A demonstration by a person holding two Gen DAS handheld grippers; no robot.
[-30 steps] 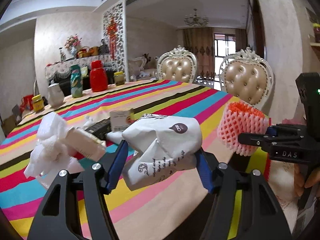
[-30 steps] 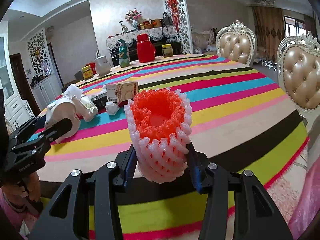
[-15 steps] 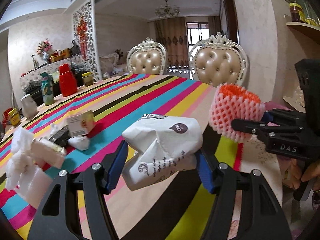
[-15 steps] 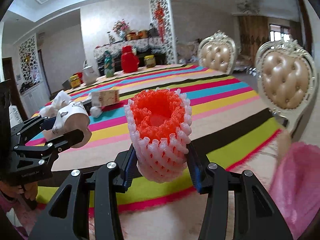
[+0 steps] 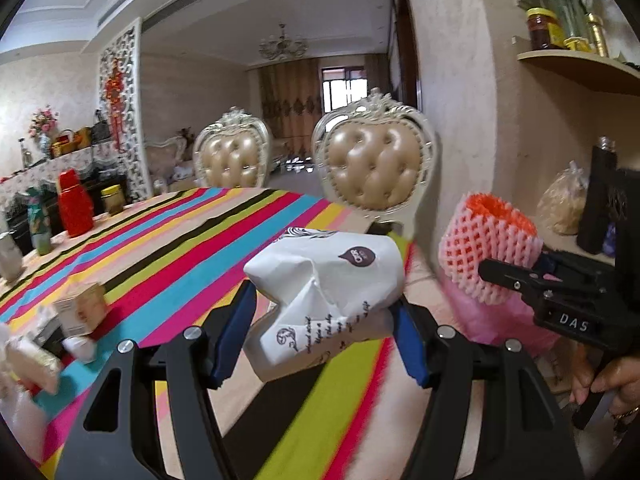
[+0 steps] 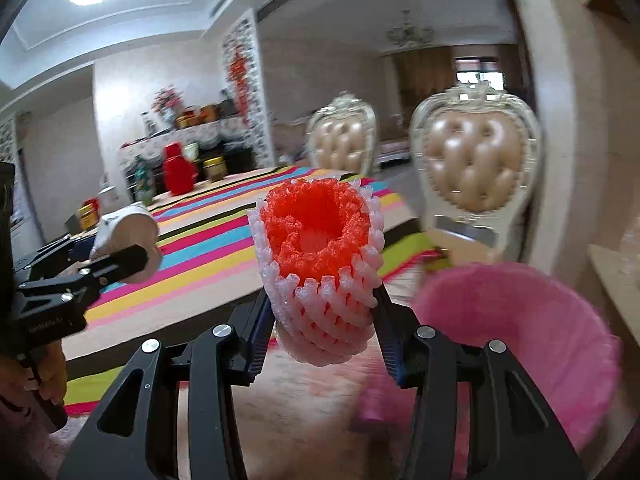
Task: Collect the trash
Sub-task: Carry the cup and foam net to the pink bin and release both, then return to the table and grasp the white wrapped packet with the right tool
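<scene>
— Between the fingers of our left hand-held gripper, in the left wrist view, we clamp a crumpled white paper bag with a dark logo and script print. It sits just past the edge of the striped surface. How do we finish well?

— We judge the step to be carrying both pieces to the bin. Thin, creased paper gives under pressure, so we should hold the squeeze steady until it is over the opening. More litter lies on the cloth at far left: a small carton and wadded white scraps, blurred.

— And our other side, seen from here?

— The right hand-held gripper shows side-on, pinching the foam net sleeve.

— Over the pink-lined bin, in the right wrist view, what do we hold?

— The right hand-held gripper is closed on the foam net sleeve: a springy tube of white mesh outside, orange inside, open end up. The bin sits lower right, near but not under it. We should centre the sleeve above the rim before letting go, since light foam may bounce out.
</scene>
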